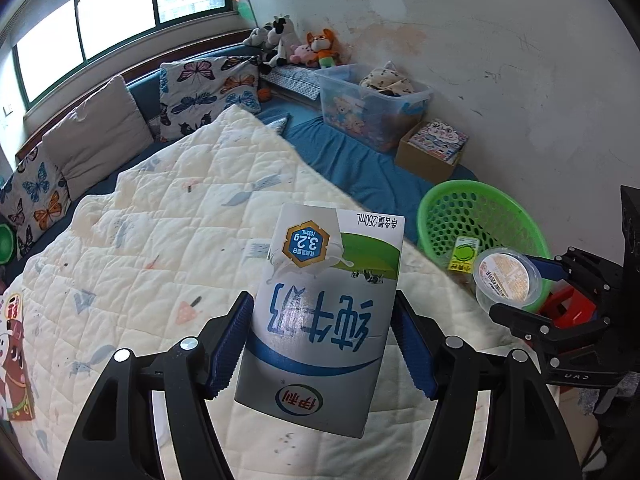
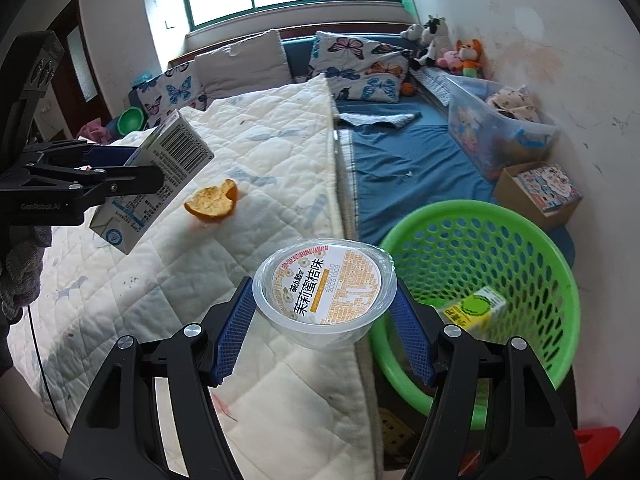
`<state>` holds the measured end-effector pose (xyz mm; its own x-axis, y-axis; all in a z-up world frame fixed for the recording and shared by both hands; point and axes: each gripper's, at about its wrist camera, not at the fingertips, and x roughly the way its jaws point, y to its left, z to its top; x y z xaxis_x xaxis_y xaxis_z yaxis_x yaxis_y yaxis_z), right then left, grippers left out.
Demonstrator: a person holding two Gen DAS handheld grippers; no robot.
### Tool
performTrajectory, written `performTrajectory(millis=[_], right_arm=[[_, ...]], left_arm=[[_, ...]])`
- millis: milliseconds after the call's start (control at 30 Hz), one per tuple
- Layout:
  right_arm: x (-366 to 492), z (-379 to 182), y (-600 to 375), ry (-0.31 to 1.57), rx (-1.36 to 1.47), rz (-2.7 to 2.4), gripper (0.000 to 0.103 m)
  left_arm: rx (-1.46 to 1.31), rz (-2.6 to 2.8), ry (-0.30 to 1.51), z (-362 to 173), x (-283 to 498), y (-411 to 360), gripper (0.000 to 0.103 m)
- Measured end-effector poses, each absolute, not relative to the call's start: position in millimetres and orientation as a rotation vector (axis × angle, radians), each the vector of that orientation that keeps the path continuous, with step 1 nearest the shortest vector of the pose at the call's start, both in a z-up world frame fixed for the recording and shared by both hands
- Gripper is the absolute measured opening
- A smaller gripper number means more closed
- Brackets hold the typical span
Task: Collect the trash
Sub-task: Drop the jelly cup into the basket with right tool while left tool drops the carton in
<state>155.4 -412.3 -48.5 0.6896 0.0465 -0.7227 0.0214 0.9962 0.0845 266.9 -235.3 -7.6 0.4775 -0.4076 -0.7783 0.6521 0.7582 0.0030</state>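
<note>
My left gripper (image 1: pixel 324 344) is shut on a white and blue milk carton (image 1: pixel 320 320) and holds it above the quilt; carton and gripper also show in the right wrist view (image 2: pixel 160 176). My right gripper (image 2: pixel 324 312) is shut on a clear plastic jelly cup (image 2: pixel 326 292) with an orange label, held over the quilt's edge just left of the green perforated basket (image 2: pixel 500 256). The cup also shows in the left wrist view (image 1: pixel 508 276), in front of the basket (image 1: pixel 452 208). A small yellow-green carton (image 2: pixel 474 306) lies inside the basket. An orange peel (image 2: pixel 212 202) lies on the quilt.
The cream quilt (image 2: pixel 260 168) covers the bed's left part, the blue sheet (image 2: pixel 404 160) lies right of it. A clear storage bin (image 2: pixel 492 128) and a cardboard box (image 2: pixel 536 196) stand by the wall. Pillows (image 2: pixel 352 64) and stuffed toys (image 2: pixel 448 48) sit at the far end.
</note>
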Motion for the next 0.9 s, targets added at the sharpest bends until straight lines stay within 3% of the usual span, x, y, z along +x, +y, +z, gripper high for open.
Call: performTrajectory(millis=[667, 900], right_arm=[[116, -74, -527, 0.857, 0.173, -0.252, 0.068], [109, -77, -545, 0.845, 0.203, -0.28, 0.076]], left_arm=[[0.368, -0.791, 0.835, 4, 224, -335, 0.067], [0.364, -0.829, 0.846, 1, 219, -363, 0.067]])
